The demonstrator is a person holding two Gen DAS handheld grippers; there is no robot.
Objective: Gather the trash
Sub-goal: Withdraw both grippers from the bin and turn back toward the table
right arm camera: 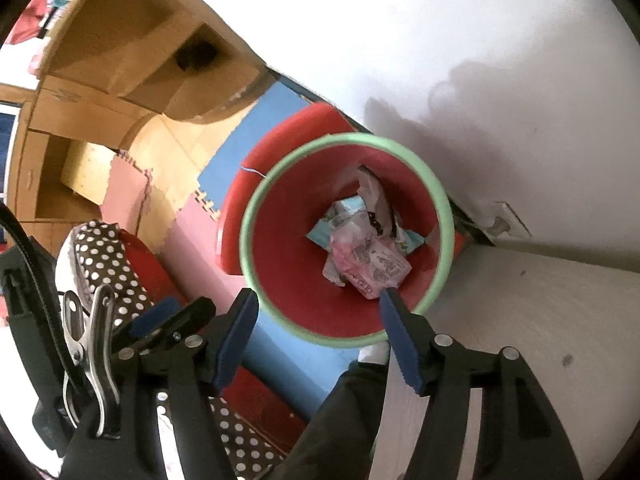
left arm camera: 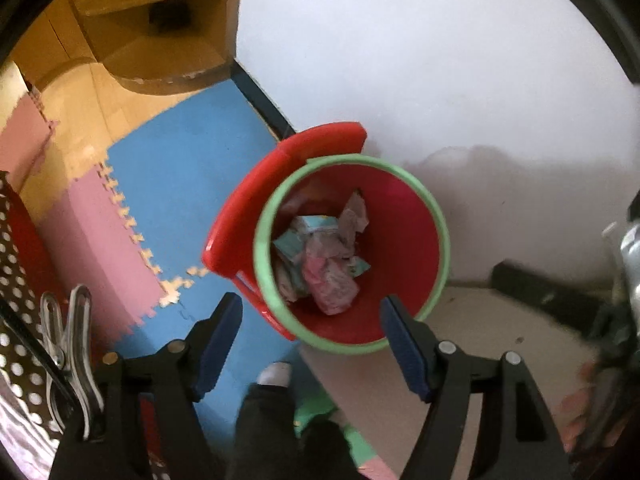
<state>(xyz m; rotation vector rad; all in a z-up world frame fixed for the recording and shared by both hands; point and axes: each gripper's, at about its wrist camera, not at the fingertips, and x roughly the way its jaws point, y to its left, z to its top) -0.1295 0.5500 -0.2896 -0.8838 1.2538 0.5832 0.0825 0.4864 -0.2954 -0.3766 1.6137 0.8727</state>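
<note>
Several crumpled wrappers lie in the red bin; each gripper spread, empty.

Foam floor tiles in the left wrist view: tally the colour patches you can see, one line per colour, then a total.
Blue patch: 1
Pink patches and: 2
Green patch, by the person's foot: 1
Total: 4 patches; how many single tiles make up each cannot be told.
</note>
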